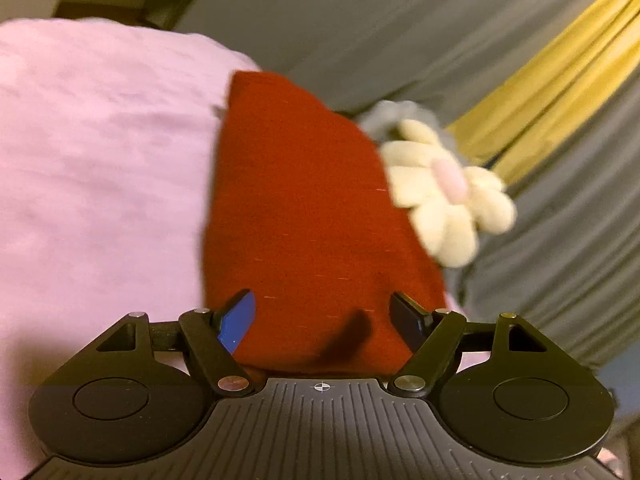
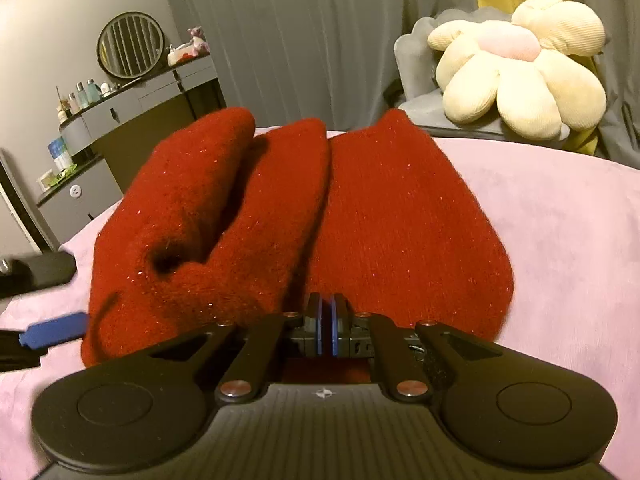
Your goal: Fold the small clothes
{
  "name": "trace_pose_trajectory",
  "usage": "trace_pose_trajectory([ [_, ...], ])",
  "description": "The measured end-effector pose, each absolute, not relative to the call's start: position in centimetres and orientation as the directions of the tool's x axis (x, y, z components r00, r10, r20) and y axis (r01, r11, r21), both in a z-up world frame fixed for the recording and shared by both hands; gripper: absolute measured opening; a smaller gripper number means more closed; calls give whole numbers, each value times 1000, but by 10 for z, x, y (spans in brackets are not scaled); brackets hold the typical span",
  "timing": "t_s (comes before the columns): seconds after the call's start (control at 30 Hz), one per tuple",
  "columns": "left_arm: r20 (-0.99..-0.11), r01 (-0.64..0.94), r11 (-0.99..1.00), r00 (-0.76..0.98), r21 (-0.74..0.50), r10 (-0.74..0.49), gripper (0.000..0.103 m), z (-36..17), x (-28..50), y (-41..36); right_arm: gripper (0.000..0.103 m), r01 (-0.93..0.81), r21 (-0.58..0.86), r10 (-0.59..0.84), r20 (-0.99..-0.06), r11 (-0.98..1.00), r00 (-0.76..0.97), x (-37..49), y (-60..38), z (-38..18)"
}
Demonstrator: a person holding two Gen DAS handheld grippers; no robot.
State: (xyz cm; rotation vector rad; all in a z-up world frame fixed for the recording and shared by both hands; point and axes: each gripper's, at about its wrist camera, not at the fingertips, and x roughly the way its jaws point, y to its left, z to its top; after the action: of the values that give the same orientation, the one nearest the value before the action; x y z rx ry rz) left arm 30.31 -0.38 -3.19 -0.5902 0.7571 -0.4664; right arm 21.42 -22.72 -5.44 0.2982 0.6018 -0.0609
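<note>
- Only your right view shows the dresser; both show the flower cushion.
- The red knit lies in three folds on the pink cover.
- Your left gripper is spread; your right gripper is pressed together.

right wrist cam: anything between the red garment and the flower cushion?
Only bare pink cover, then the grey chair edge under the flower cushion. The red garment stops short of it. Right wrist view shows this.

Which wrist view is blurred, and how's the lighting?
Left wrist: motion smear across the red knit and flower cushion, gripper body sharp. Right wrist: mostly crisp, only the left gripper at the edge smeared; dim warm light, fisheye bending in both.
</note>
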Motion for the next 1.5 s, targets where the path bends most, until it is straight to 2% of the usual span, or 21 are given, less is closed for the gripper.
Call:
trace_pose_trajectory([
  [0.3,-556,170,765,592,-621,-583,80,-48,315,-4,5,155,215,-18,-529,964,848,205,-215,-37],
  [0.43,-571,179,781,588,-599,-573,81,-49,316,-8,7,142,216,-46,-397,966,917,188,-211,-7],
  [0.5,-585,186,797,587,-575,-559,82,-51,314,-12,9,101,250,-10,-342,963,940,184,-208,0],
  [0.57,-595,198,814,592,-546,-544,83,-52,311,-15,10,59,247,36,-365,967,930,189,-201,-6],
  [0.63,-608,185,822,590,-539,-532,84,-52,307,-13,10,73,188,26,-479,979,878,204,-195,-28],
  [0.67,-617,174,826,587,-537,-524,83,-51,304,-11,10,98,153,5,-564,983,825,214,-195,-45],
  [0.77,-588,169,836,639,-521,-496,84,-46,288,-3,12,104,181,16,-561,978,827,212,-202,-49],
  [0.8,-576,167,846,665,-506,-476,84,-44,284,0,16,112,202,18,-550,973,835,211,-205,-40],
  [0.87,-557,160,860,702,-484,-444,84,-42,280,2,42,120,243,26,-524,963,851,207,-213,-29],
  [0.93,-544,168,859,711,-484,-445,84,-44,282,4,51,119,302,54,-510,946,859,204,-223,-22],
  [1.0,-542,176,842,694,-510,-474,84,-51,288,4,55,114,393,104,-493,913,864,206,-236,-19],
  [1.03,-544,176,837,687,-518,-481,84,-54,290,4,64,108,446,136,-482,889,866,207,-241,-18],
  [1.07,-536,184,831,687,-525,-491,85,-57,291,4,79,100,510,175,-465,854,868,213,-250,-21],
  [1.13,-530,197,827,684,-527,-501,85,-58,292,5,98,79,578,248,-464,812,851,224,-258,-24],
  [1.3,-531,214,816,666,-537,-524,85,-58,293,8,99,27,640,389,-500,768,774,272,-259,-39],
  [1.4,-531,239,820,661,-521,-530,85,-56,290,4,98,-24,608,406,-500,794,765,279,-243,-35],
  [1.43,-535,249,822,656,-513,-533,85,-56,290,1,92,-43,577,401,-510,815,761,283,-236,-33],
  [1.47,-539,265,823,648,-502,-538,86,-55,289,-3,70,-65,552,402,-516,831,757,285,-229,-32],
  [1.5,-544,280,825,641,-492,-542,86,-56,288,-6,56,-92,510,394,-525,855,754,284,-219,-29],
])
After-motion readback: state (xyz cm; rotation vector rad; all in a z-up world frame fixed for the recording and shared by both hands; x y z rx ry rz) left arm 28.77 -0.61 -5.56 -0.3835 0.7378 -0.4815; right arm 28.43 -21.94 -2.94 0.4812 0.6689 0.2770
